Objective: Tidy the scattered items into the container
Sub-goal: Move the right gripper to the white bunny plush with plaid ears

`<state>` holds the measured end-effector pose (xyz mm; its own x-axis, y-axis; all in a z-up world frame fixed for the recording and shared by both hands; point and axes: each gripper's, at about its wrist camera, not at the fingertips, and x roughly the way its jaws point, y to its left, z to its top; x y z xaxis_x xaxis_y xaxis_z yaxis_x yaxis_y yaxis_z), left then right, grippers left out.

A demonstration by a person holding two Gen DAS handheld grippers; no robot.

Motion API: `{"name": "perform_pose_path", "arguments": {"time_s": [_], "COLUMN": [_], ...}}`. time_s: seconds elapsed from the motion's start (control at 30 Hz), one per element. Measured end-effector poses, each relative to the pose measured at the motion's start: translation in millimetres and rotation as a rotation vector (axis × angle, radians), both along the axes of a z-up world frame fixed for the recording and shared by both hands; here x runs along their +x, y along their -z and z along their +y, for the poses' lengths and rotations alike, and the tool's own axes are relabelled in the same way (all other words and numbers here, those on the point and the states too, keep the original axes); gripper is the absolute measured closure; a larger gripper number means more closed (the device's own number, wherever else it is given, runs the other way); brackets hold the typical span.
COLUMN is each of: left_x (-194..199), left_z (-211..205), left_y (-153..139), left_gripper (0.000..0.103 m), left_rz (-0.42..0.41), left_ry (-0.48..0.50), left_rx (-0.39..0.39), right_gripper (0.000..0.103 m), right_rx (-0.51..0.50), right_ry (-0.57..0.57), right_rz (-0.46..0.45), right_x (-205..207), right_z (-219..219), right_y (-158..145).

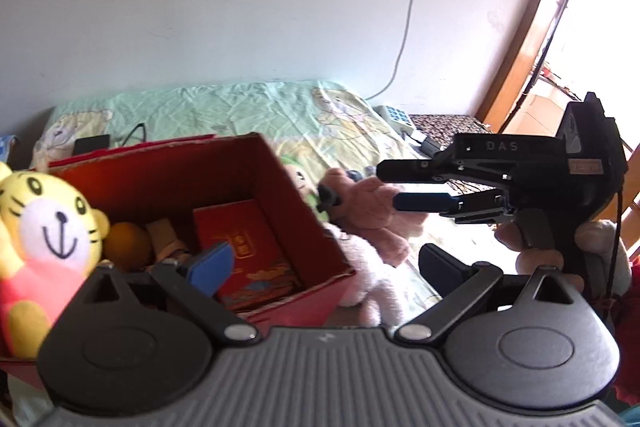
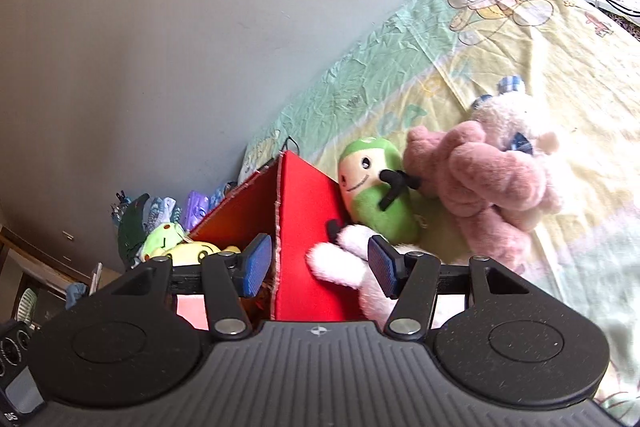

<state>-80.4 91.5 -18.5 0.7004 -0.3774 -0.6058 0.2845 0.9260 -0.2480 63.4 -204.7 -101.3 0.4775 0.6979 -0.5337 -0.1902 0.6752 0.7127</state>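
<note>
Bedsheet [image 2: 400, 75] is still bearing green [image 2: 376, 187], pink [image 2: 480, 175] and white plush [image 2: 352, 259] beside the part-filled red box [image 1: 180, 179], both grippers [image 1: 320, 267] [image 2: 316, 263] hovering agape, empty.

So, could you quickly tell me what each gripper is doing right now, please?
Left gripper: open, holding nothing, above the red box.
Right gripper: open, nothing gripped, straddling the box's corner edge.
</note>
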Motion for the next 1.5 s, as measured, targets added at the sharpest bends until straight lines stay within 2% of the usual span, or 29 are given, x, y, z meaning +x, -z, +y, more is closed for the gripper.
{"name": "perform_pose_path", "arguments": {"time_s": [0.17, 0.33, 0.5, 0.67, 0.8, 0.87, 0.97, 1.07, 1.17, 1.33, 1.47, 1.5], "left_x": [-3, 5, 16, 28, 34, 37, 43, 50, 53, 44, 28, 24], "left_z": [-60, -110, -135, -146, -149, -151, -151, -152, -159, -159, -159, -160], "left_y": [8, 39, 75, 106, 121, 126, 129, 127, 129, 121, 105, 100], "left_gripper": [0.004, 0.006, 0.005, 0.004, 0.004, 0.004, 0.004, 0.004, 0.005, 0.005, 0.005, 0.005], "left_rz": [0.024, 0.094, 0.157, 0.223, 0.221, 0.213, 0.199, 0.175, 0.165, 0.147, 0.116, 0.107], "left_ry": [0.106, 0.141, 0.076, -0.033, -0.096, -0.118, -0.148, -0.172, -0.16, -0.14, -0.089, -0.073], "left_rx": [-0.008, 0.025, 0.081, 0.124, 0.144, 0.153, 0.164, 0.171, 0.237, 0.198, 0.18, 0.17], "right_gripper": [0.045, 0.045, 0.045, 0.045, 0.044, 0.039, 0.038, 0.041, 0.045, 0.047, 0.05, 0.05], "right_rx": [-0.033, -0.062, -0.061, -0.04, -0.05, -0.055, -0.079, -0.094, -0.03, 0.049, 0.176, 0.179], "right_ry": [-0.061, -0.139, -0.233, -0.309, -0.358, -0.39, -0.423, -0.456, -0.473, -0.476, -0.506, -0.494], "right_rz": [0.046, 0.058, 0.077, 0.093, 0.068, 0.062, 0.074, 0.105, 0.156, 0.254, 0.379, 0.378], "right_x": [3, 10, 25, 38, 48, 55, 60, 62, 64, 57, 43, 39], "right_z": [-27, -40, -38, -23, -6, 2, 12, 14, 4, -17, -35, -39], "right_y": [17, 25, 36, 44, 49, 53, 62, 71, 74, 79, 93, 94]}}
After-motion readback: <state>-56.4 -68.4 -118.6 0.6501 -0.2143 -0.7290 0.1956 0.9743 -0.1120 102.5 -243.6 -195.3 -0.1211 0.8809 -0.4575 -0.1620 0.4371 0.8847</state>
